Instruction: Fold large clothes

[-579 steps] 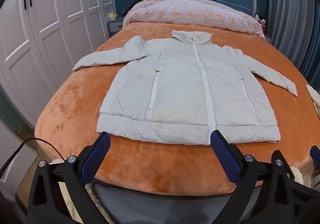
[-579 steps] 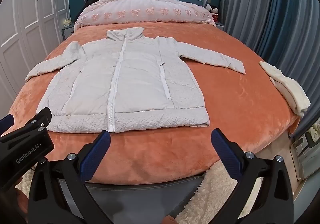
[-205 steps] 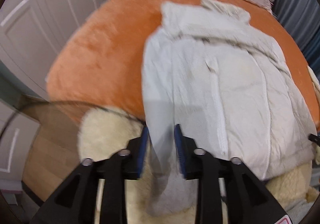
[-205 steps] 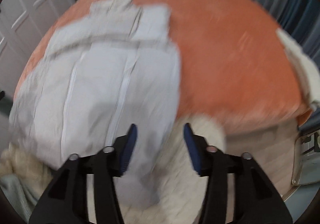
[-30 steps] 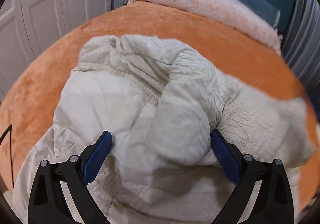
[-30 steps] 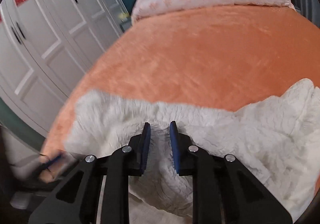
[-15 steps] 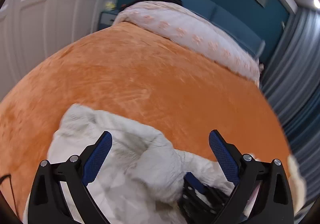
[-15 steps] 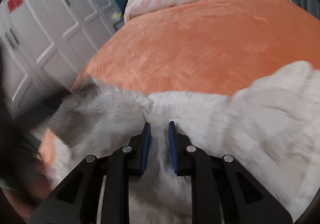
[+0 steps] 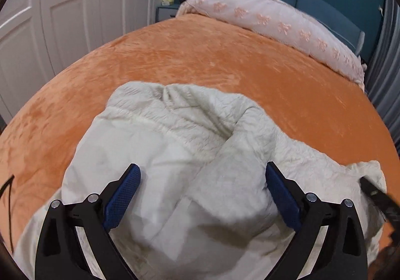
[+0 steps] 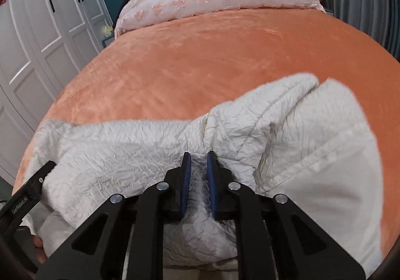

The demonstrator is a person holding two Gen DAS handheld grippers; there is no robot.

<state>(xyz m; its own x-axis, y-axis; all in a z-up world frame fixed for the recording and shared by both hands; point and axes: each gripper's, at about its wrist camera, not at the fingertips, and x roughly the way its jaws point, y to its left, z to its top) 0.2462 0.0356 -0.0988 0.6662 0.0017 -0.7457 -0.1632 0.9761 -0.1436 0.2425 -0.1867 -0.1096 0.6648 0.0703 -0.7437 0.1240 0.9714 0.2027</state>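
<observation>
**Bunched jacket, fold may slip**

Left wrist: left gripper [image 9: 201,195] fingers spread wide over the crumpled cream quilted jacket [image 9: 190,155], gripping nothing; loose layers could slump on the orange plush bed [image 9: 200,54].

Right wrist: right gripper [image 10: 198,180] fingers closing, pinching a jacket ridge [image 10: 287,129]; a thin pinch may slip.

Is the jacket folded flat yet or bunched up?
Bunched up: the jacket lies in a rumpled, puffy heap on the orange blanket, layers overlapping unevenly.
</observation>
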